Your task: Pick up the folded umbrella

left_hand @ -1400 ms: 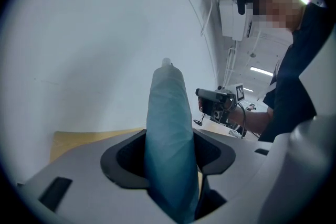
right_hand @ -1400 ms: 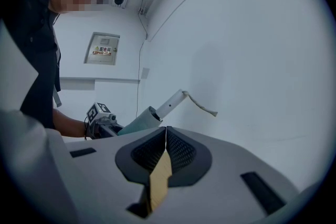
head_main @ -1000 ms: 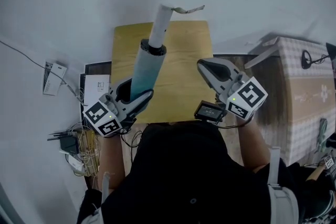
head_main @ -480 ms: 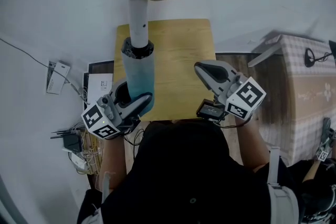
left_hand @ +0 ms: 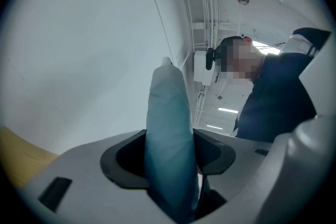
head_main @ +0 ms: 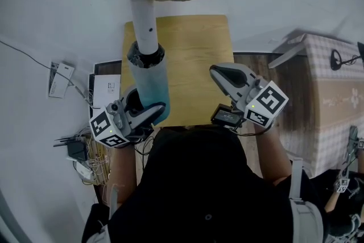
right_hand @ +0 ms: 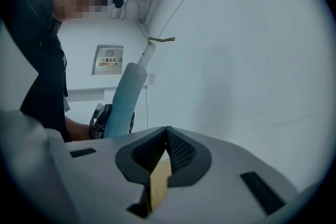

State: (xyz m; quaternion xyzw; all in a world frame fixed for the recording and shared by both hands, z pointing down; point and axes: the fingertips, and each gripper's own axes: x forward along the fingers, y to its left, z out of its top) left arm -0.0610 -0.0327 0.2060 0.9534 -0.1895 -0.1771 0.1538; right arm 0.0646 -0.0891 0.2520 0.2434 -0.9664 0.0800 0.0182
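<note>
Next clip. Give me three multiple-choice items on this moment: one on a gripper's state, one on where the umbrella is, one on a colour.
1. How does the right gripper stand?
A. Shut, empty
B. Shut on a cup
C. Wide open

2. What holds the umbrella?
A. The right gripper
B. The left gripper
C. Nothing; it lies flat

3. What colour is its sleeve?
A. Red
B. Black
C. Light blue

Key:
1 A, its pads meet with nothing between them.
2 B, the left jaws clamp the sleeve.
3 C, the fabric shows pale blue in every view.
</note>
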